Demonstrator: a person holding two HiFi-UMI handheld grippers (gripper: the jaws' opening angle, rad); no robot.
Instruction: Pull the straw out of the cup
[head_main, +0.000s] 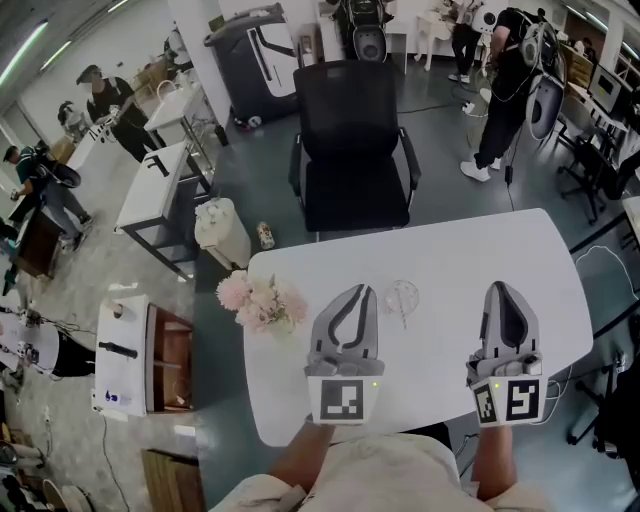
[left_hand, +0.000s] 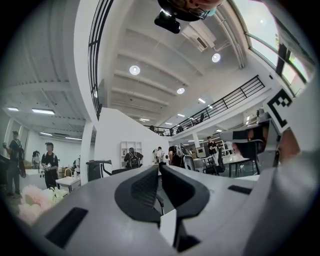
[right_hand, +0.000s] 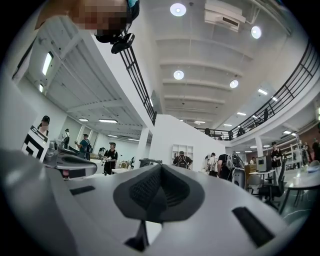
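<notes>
A clear cup (head_main: 400, 296) stands on the white table (head_main: 450, 250), seen from above, with a thin straw (head_main: 404, 312) in it. My left gripper (head_main: 362, 291) lies just left of the cup, shut and empty; in the left gripper view its jaws (left_hand: 159, 168) meet at the tips. My right gripper (head_main: 500, 289) rests further right, apart from the cup, and its pads (right_hand: 150, 187) are pressed together with nothing between them. Both point away from me, nearly level. Neither gripper view shows the cup.
Pale pink flowers (head_main: 260, 302) sit at the table's left edge, close to the left gripper. A black office chair (head_main: 350, 150) stands behind the table's far side. Desks, a white bin (head_main: 222, 232) and people fill the room beyond.
</notes>
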